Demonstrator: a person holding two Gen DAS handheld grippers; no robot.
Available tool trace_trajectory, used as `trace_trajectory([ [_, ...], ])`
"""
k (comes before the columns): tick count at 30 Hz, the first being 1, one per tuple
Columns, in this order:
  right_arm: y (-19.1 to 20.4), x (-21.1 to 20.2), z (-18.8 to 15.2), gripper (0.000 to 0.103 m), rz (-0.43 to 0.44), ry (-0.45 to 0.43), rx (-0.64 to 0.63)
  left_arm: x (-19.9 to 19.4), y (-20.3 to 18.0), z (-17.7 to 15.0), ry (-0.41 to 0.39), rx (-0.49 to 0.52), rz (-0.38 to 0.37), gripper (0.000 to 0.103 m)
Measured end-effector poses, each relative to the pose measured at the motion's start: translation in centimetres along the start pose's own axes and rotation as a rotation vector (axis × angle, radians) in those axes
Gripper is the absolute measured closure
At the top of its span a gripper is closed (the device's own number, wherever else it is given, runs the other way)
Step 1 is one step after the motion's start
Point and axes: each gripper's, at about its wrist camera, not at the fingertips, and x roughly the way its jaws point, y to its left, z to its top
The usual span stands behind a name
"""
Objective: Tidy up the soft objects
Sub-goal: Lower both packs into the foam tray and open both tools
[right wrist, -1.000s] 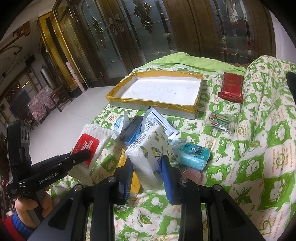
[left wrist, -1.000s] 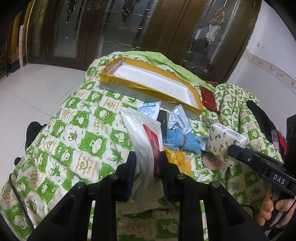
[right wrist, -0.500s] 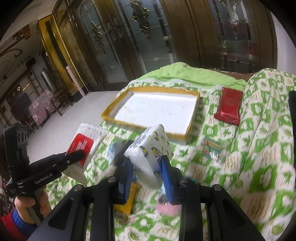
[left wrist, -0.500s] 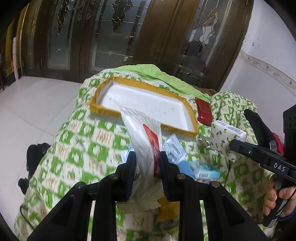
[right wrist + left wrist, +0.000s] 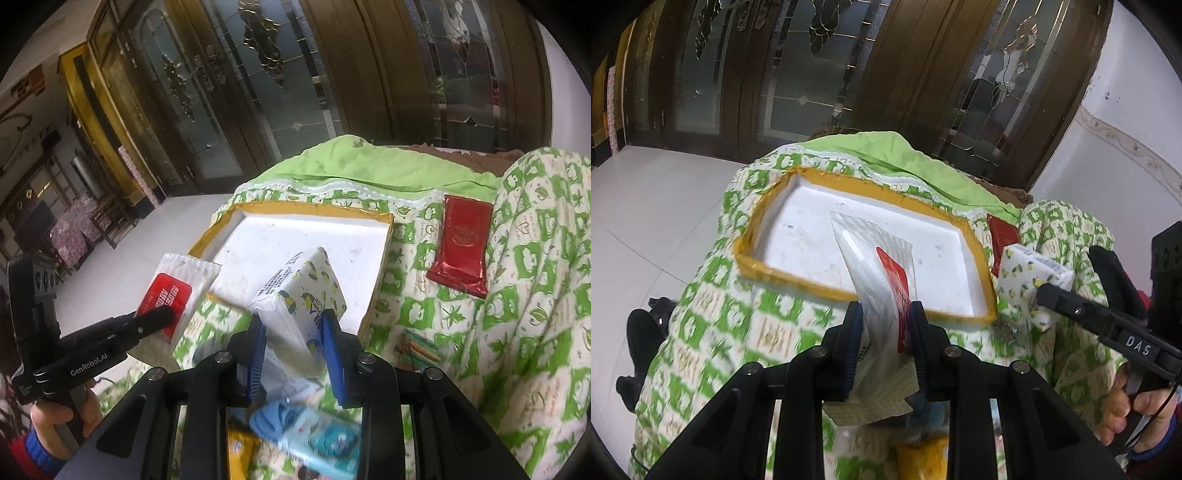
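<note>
Left wrist view: left gripper point(image 5: 882, 325), jaws clamped on white wet-wipe pack point(image 5: 875, 273), raised above near rim of yellow-edged tray point(image 5: 798, 280) on green quilt point(image 5: 713, 321).

Right wrist view: right gripper point(image 5: 295, 332), jaws clamped on lemon-print tissue pack point(image 5: 306, 291), above tray's near corner.

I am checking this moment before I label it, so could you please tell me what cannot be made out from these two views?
- Left wrist view: the wet-wipe pack's lower end, hidden by the left gripper; its red label print is too small.
- Right wrist view: the items near the bottom edge, such as the blue tissue pack, are blurred and partly covered by the right gripper, which holds the lemon-print tissue pack.
- Both views: the tray's near rim, hidden by the packs.
</note>
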Motion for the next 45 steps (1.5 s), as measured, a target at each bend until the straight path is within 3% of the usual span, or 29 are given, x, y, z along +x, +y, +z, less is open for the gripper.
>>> trace_trajectory([
  [10,-3.7,5.0,2.0,0.071,0.056,0.041,0.210,5.2,-2.0,3.7,0.012,-0.024,-0.058,0.078],
  [24,-5.2,9.9,2.1,0.071,-0.011,0.087,0.179,13.2,-3.1,3.9,0.091,-0.045,-0.074,0.078],
  [40,-5.0,11.1,1.3,0.070,-0.006,0.119,0.159,15.0,-2.4,3.1,0.133,-0.071,-0.051,0.077],
  [45,-4.9,10.9,1.1,0.070,-0.010,0.109,0.164,14.7,-2.4,3.0,0.127,-0.080,-0.053,0.073],
])
